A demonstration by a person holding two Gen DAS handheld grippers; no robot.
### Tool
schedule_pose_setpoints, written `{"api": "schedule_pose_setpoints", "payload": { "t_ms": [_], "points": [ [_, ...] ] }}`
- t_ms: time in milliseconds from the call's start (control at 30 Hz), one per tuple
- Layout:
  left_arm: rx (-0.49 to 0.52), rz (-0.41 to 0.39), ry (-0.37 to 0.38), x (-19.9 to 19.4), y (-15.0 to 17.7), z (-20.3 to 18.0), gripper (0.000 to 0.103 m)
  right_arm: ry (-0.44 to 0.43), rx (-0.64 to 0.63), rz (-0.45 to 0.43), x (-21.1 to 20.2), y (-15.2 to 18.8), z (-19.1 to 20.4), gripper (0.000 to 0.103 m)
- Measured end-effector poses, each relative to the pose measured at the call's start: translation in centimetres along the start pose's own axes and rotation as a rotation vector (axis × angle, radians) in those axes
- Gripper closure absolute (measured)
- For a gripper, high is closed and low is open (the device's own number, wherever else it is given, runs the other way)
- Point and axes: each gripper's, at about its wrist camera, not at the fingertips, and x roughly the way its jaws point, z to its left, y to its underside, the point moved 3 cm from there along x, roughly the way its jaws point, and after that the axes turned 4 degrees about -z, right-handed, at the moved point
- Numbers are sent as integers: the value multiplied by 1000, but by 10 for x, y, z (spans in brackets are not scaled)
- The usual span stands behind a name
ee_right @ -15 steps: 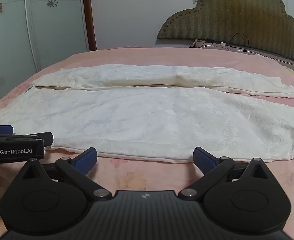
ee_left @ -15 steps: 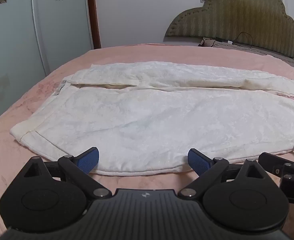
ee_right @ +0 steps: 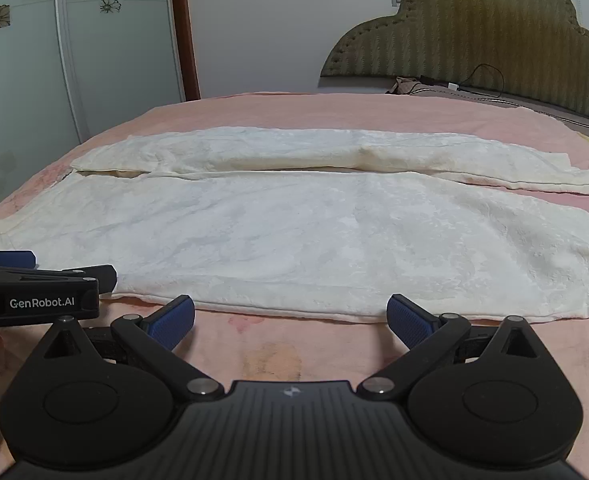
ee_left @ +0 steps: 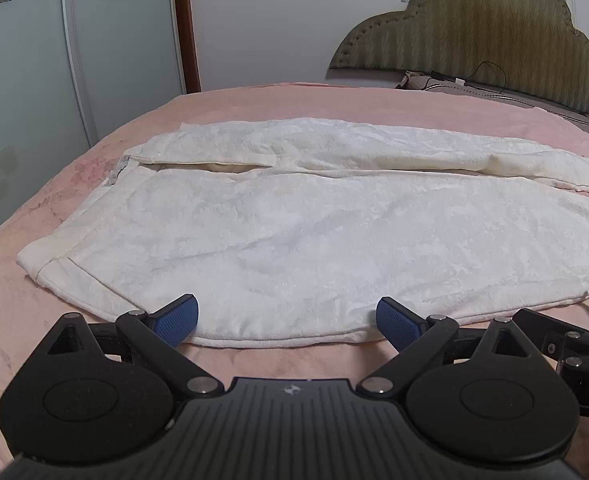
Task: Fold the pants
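Note:
White pants (ee_left: 294,232) lie flat on the pink bed, waist at the left, legs running right; they also show in the right wrist view (ee_right: 294,232). My left gripper (ee_left: 287,322) is open and empty, its blue pads at the near hem of the near leg. My right gripper (ee_right: 290,320) is open and empty, just short of the same near edge, further right. The left gripper also shows in the right wrist view (ee_right: 46,276) at the left, the right gripper in the left wrist view (ee_left: 574,320) at the right.
The pink bedspread (ee_right: 278,360) has a stain near the front. A padded headboard (ee_right: 494,40) with cables (ee_right: 474,84) stands at the back right. Wardrobe doors (ee_right: 34,60) with flower decals stand at the left.
Both grippers have moved slightly forward toward the near edge of the pants. Both stay open.

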Motion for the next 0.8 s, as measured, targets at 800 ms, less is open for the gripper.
{"api": "schedule_pose_setpoints", "payload": {
  "t_ms": [800],
  "points": [
    [-14,-18,5,1,3,-2,5,-8,-1,-2,-2,3,3,0]
  ]
}}
